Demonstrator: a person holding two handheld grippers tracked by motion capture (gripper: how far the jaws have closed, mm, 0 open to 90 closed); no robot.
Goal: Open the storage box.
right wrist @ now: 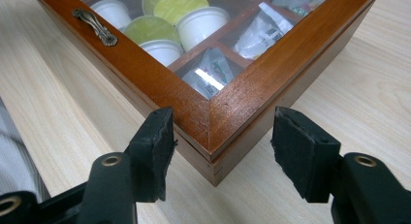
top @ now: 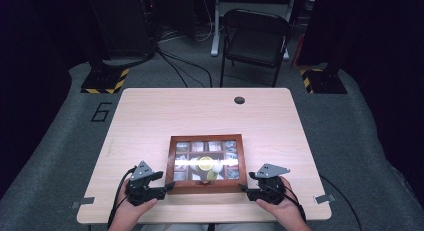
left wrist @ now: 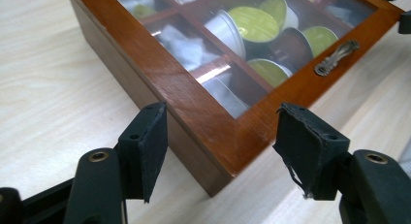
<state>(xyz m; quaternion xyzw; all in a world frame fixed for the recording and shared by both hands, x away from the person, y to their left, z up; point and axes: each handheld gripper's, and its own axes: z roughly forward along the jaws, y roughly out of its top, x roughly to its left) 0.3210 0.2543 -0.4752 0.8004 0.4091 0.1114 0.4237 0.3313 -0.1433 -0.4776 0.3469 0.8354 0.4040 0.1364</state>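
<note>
A shallow, square, reddish-brown wooden box with a glass-paned lid (top: 206, 163) lies shut on the pale wood-grain worktop (top: 200, 111), near the person's edge and about midway across it. Wooden dividers split its inside into small compartments. Through the pane in the left hand-held gripper view, the middle compartment holds round coffee pods with lime-green foil tops (left wrist: 254, 23) lying tumbled against one another, some on their sides; a white paper sachet (left wrist: 186, 44) sits in a neighbouring cell. In the right hand-held gripper view, crinkled printed sachets (right wrist: 259, 32) fill the cells along one side. A small ornate metal handle (right wrist: 95, 26) is fixed to the lid's front rail.

Glare on the glass in the high view washes out the middle row, and the print on the sachets is too small to read. The box's far corners are cut off in both gripper views.

The left hand-held gripper (left wrist: 220, 146) straddles the box's near left corner, its pads standing off both faces, released. The right hand-held gripper (right wrist: 223, 149) straddles the near right corner the same way: one pad is just beside the front face, the other clear of the side face, so it is also released, gripping nothing
</note>
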